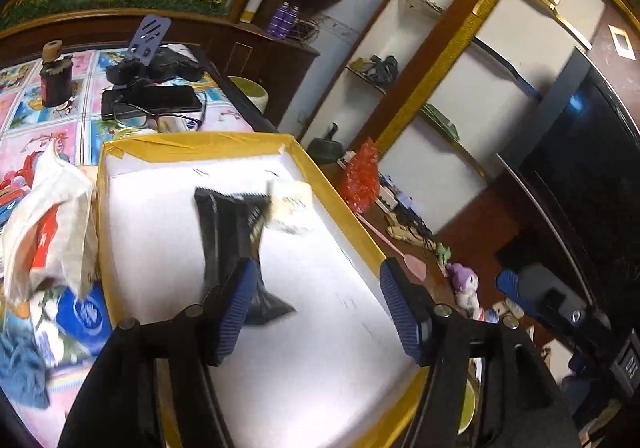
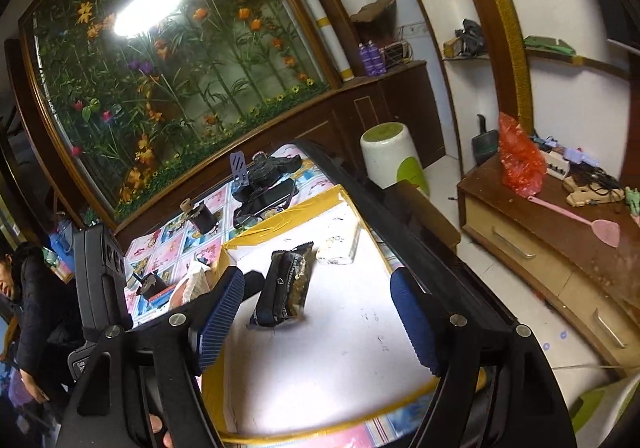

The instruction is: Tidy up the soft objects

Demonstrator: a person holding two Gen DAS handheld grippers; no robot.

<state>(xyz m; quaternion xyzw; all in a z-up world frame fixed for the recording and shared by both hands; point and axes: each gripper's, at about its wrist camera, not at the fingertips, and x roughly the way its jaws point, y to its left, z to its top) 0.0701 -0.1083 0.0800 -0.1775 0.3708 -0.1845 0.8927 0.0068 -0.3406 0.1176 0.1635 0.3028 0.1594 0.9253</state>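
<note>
Both hand-held grippers hung released over the yellow box (image 1: 240, 145); the black packet (image 1: 236, 240), lengthwise near-to-far, lay nearest the left hand-held gripper (image 1: 314, 308).

left gripper (image 1: 316, 308) jaws wide apart, nothing between them, over white-floored yellow box (image 1: 256, 141). black pouch (image 1: 236, 240) lies in box, its far end touching a pale packet (image 1: 290, 205). crumpled white cloth (image 1: 52, 224) just left of box wall. glasses (image 1: 156, 115) and phone (image 1: 154, 100) beyond.
</note>
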